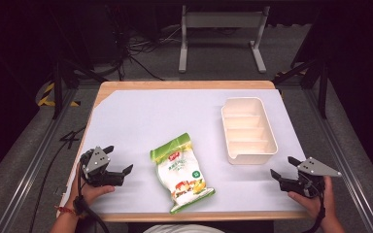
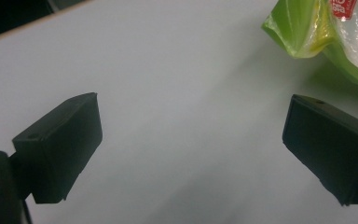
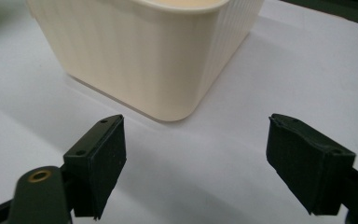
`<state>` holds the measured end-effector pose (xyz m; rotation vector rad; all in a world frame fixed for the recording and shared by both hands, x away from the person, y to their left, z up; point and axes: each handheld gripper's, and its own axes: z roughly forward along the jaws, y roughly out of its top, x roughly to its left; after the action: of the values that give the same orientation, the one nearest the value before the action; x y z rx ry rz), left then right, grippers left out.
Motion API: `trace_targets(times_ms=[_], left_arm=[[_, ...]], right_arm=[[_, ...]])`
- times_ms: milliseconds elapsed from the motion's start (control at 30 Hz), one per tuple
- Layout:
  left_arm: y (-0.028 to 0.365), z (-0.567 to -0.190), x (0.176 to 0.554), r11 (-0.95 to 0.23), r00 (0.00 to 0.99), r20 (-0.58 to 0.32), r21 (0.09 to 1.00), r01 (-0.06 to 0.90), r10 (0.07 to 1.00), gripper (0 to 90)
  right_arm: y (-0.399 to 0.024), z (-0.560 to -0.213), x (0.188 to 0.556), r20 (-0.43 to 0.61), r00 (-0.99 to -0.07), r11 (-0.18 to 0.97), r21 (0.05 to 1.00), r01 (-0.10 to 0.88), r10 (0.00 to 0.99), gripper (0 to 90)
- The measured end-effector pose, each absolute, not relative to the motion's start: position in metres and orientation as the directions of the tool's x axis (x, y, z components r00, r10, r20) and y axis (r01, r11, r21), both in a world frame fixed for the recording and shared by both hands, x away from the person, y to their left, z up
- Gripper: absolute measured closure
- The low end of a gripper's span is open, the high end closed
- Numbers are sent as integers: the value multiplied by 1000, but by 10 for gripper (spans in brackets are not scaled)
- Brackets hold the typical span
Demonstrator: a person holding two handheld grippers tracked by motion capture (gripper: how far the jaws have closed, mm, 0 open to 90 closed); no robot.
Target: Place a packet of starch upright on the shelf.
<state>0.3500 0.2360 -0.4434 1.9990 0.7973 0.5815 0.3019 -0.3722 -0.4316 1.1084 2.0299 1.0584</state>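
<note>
1. Two tools rest near: the left tool [image 1: 118, 159], jaws spread wide and empty, sits just left of the snack bag [image 1: 180, 173].
2. The bag could slip from a pinch; its film looks slick.
3. The cream tray [image 1: 248, 130] lies far right; the right tool [image 1: 282, 168], gaping, holds nothing.
4. The white worktop [image 1: 141, 116] stands in a dark room.

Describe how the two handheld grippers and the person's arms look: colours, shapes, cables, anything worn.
Both the left gripper and the right gripper are black, each with two blocky, rectangular jaws and a grey three-cornered plate on top. A black cable trails from each toward the person. Up close, the jaw mounts show small screw holes and a brass-coloured fitting. The forearms are bare; the left wrist wears a red band.
</note>
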Motion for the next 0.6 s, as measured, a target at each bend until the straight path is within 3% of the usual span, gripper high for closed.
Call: trace_targets(times_ms=[600], left_arm=[[210,-418,374,-450,779,73,848,280,623,130]], right_arm=[[-369,-434,302,-123,-481,353,834,424,868,198]])
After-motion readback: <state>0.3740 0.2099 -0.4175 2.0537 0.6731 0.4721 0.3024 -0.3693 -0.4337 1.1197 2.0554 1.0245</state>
